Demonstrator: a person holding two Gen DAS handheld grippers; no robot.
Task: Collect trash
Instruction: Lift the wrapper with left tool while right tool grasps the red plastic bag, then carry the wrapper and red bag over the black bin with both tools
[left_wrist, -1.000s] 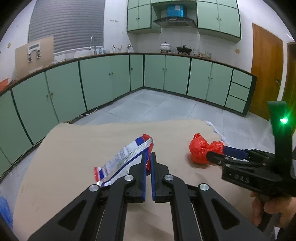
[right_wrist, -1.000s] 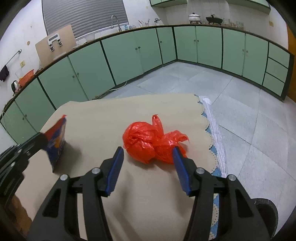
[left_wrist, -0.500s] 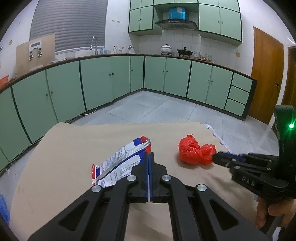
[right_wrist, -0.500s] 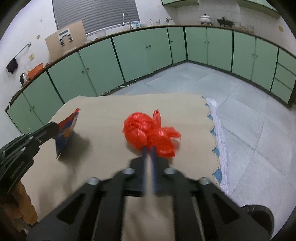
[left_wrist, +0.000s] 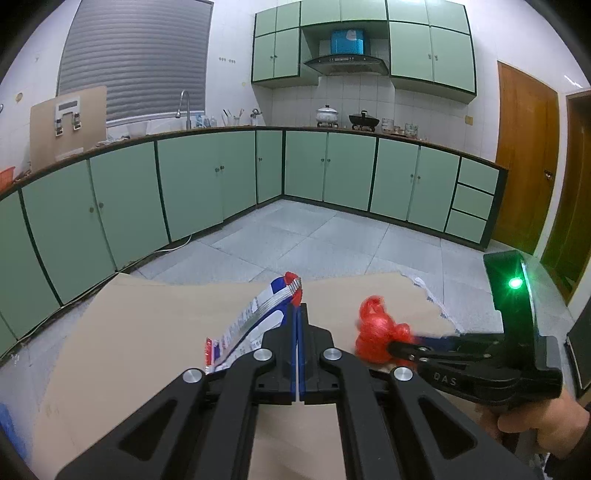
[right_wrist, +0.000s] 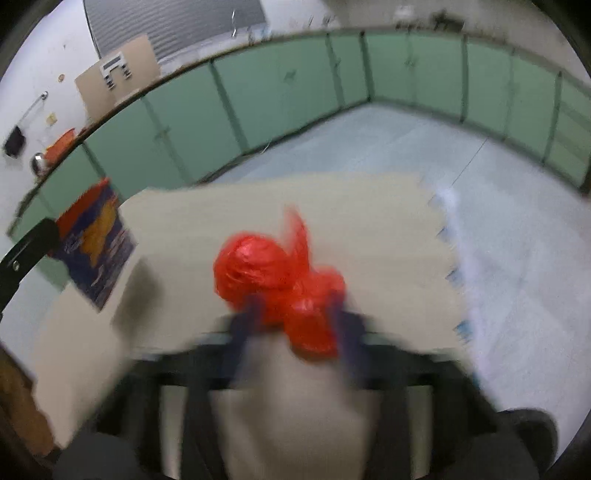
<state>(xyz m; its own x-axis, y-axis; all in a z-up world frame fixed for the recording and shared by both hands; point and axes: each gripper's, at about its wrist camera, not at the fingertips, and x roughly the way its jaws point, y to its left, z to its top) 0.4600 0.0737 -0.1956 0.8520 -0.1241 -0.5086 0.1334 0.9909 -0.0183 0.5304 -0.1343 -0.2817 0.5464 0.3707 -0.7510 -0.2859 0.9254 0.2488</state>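
My left gripper (left_wrist: 297, 325) is shut on a red, white and blue snack wrapper (left_wrist: 255, 325) and holds it above the beige table (left_wrist: 140, 332). The wrapper also shows at the left of the right wrist view (right_wrist: 92, 254), lifted off the table. My right gripper (right_wrist: 295, 317) is shut on a crumpled red plastic bag (right_wrist: 280, 280) and holds it over the table; this view is blurred by motion. The bag (left_wrist: 376, 336) and the right gripper (left_wrist: 395, 347) also show in the left wrist view, to the right of my left gripper.
The table has a scalloped right edge (right_wrist: 447, 236) with tiled floor (left_wrist: 295, 243) beyond. Green kitchen cabinets (left_wrist: 207, 192) line the far walls. A wooden door (left_wrist: 524, 155) stands at the right. A dark round object (right_wrist: 528, 428) sits low at the right.
My right gripper has closed on the red bag and lifted it. My left gripper has risen with the wrapper in it.
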